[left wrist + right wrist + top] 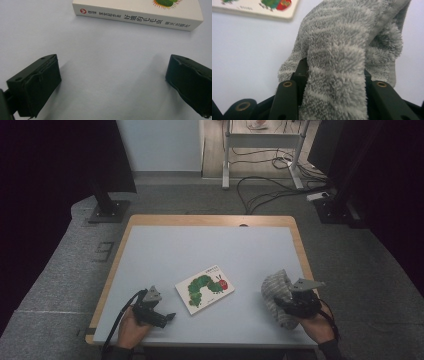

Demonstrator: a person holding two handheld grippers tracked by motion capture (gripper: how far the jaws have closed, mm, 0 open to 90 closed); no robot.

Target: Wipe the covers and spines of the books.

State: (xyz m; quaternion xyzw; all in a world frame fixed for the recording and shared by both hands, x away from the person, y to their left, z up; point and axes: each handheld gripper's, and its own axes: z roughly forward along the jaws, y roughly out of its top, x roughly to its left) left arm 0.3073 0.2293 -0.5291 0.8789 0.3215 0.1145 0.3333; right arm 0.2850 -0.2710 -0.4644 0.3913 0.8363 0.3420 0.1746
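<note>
Towel: a soft grey striped towel, bunched up. It is near the right edge of the table, close to the person.
Right claw: it pinches a thick fold of the towel. The fluffy cloth fills the gap between the jaws and hangs over them.
Left claw: it is spread wide, with nothing in it. It rests low over the table near the front left. In the left gripper view only bare table lies between the jaws.
Book: a flat picture book with a green caterpillar on it. It lies in the middle of the table, between the two claws. It is well apart from the towel. The left claw points at its spine but does not touch it.
Table: pale grey top with a wood rim.
Done: the towel is grabbed, I think.
Left to do: the towel is not spread or put down flat yet. The book is untouched.
</note>
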